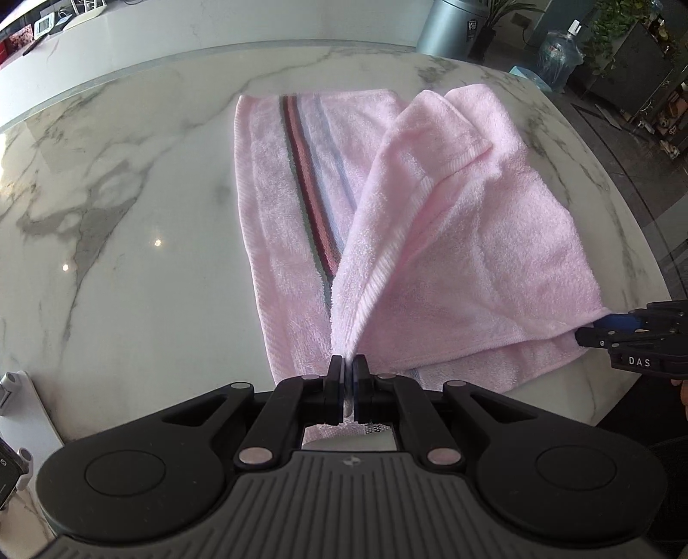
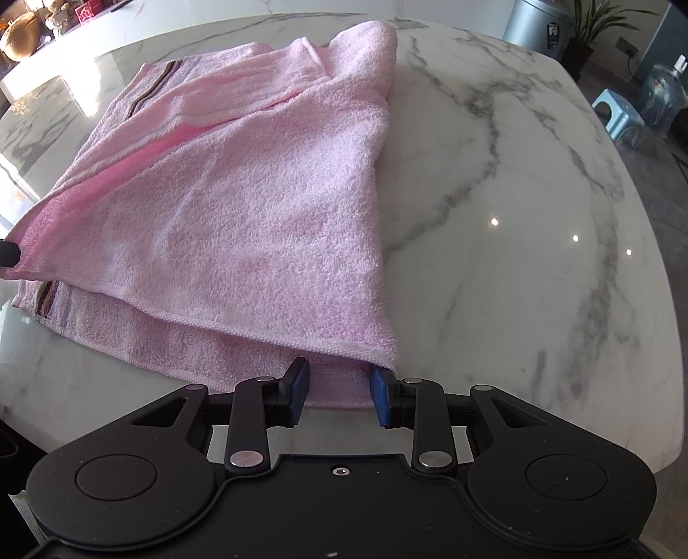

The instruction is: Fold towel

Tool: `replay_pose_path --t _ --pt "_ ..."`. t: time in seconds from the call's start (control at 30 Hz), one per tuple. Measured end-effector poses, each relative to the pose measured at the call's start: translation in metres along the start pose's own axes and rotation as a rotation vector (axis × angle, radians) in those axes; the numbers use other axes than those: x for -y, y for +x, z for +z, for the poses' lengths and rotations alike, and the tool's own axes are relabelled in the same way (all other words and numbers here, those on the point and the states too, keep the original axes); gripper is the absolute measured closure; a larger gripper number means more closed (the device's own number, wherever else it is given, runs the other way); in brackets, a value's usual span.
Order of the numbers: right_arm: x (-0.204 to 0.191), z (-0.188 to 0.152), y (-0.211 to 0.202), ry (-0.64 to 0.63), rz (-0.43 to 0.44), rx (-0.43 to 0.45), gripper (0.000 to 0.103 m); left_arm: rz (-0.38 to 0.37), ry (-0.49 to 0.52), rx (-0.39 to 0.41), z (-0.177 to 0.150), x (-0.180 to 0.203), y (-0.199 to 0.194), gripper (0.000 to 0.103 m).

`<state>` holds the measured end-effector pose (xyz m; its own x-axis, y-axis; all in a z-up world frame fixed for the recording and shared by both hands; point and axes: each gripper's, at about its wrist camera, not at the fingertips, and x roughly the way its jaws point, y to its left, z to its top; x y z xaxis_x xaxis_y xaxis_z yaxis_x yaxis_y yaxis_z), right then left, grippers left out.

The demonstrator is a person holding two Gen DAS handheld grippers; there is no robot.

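A pink towel (image 1: 464, 241) with a dark striped band lies on the marble table (image 1: 129, 215), its right half lifted and folded over toward the left. My left gripper (image 1: 348, 365) is shut on a corner of the folded-over layer and holds it up. The towel also fills the left of the right wrist view (image 2: 241, 215). My right gripper (image 2: 337, 387) is open, its blue pads either side of the towel's near right corner, at the table's edge. It also shows in the left wrist view (image 1: 602, 331) at the towel's right corner.
The marble table (image 2: 516, 215) runs to a rounded edge at the right. Beyond it stand a grey bin (image 1: 451, 26), a water bottle (image 1: 559, 56), plants and a blue stool (image 2: 617, 114). A white stand (image 1: 13, 387) sits at the near left.
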<state>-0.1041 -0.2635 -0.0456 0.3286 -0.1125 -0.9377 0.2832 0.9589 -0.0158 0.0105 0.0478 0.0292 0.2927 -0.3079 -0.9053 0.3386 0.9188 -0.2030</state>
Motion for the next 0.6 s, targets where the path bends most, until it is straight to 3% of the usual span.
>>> replay_pose_path --t 0.3,0.6 --pt "0.0 0.001 0.001 0.013 -0.007 0.0 0.075 -0.054 -0.088 0.05 -0.006 -0.018 -0.033 0.1" --pt "0.0 0.001 0.003 0.018 -0.011 0.003 0.075 -0.031 -0.102 -0.037 -0.032 -0.028 -0.021 0.1"
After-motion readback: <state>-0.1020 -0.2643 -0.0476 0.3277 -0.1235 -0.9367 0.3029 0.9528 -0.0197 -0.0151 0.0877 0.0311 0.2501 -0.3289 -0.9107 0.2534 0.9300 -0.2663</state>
